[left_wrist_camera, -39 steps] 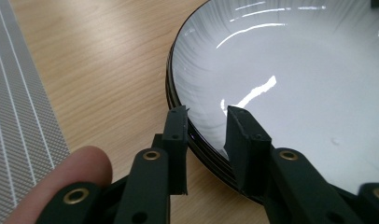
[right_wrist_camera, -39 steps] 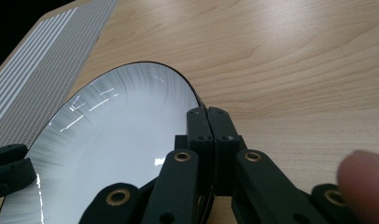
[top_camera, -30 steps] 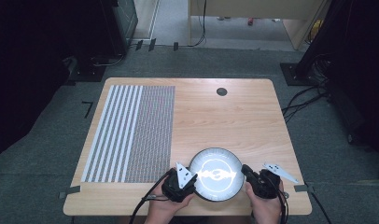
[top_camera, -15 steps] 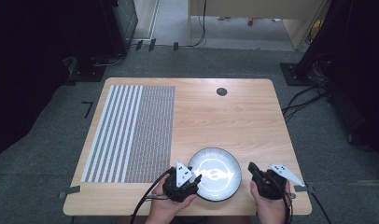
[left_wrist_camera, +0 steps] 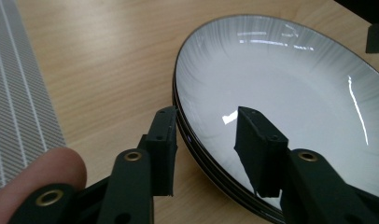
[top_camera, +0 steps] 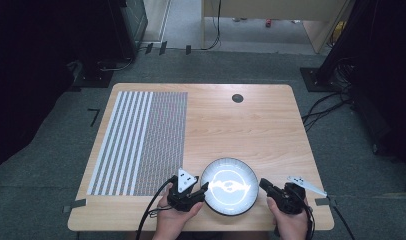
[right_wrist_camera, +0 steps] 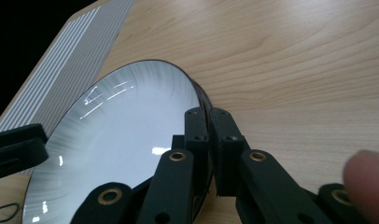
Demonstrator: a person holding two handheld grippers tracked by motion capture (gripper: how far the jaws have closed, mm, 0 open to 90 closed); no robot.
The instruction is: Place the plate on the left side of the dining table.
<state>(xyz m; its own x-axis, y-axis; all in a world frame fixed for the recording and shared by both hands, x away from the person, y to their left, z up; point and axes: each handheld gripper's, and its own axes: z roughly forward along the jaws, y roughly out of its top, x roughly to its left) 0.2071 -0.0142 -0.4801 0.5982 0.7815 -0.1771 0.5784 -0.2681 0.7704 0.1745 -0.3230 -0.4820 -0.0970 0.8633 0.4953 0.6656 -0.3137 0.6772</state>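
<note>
Item: plate (top_camera: 229, 186), white with dark rim, sitting near the front edge of the surface (top_camera: 251, 125), between the two hands.

Left tongs (top_camera: 203, 189): standing open, straddling the plate's left rim. In the left gripper view (left_wrist_camera: 207, 144) one jaw is sitting outside and below the rim, the other over the inner face, with a gap showing on both sides; nothing is being gripped yet.

Right tongs (top_camera: 264, 184): jaws drawn narrow. In the right gripper view (right_wrist_camera: 209, 140) they are pressing nearly together at the plate's right rim (right_wrist_camera: 197, 95), apparently pinching it (the thin edge between them is hard to make out).

Also present: striped mat (top_camera: 141, 142) lying on the surface's left half, well apart from the plate; small dark disc (top_camera: 237, 98) near the far edge.

Risks, as judged: any lift is depending on one narrow pinch on a glossy rim, so the plate may be slipping or tilting towards the left, where the open jaws are giving no support. The plate is also lying close to the front edge, so a shove from either side could be pushing it off.

Change from earlier frames: the right tongs are sitting slightly farther right and lower than a second ago; the plate and left tongs are looking unmoved.
</note>
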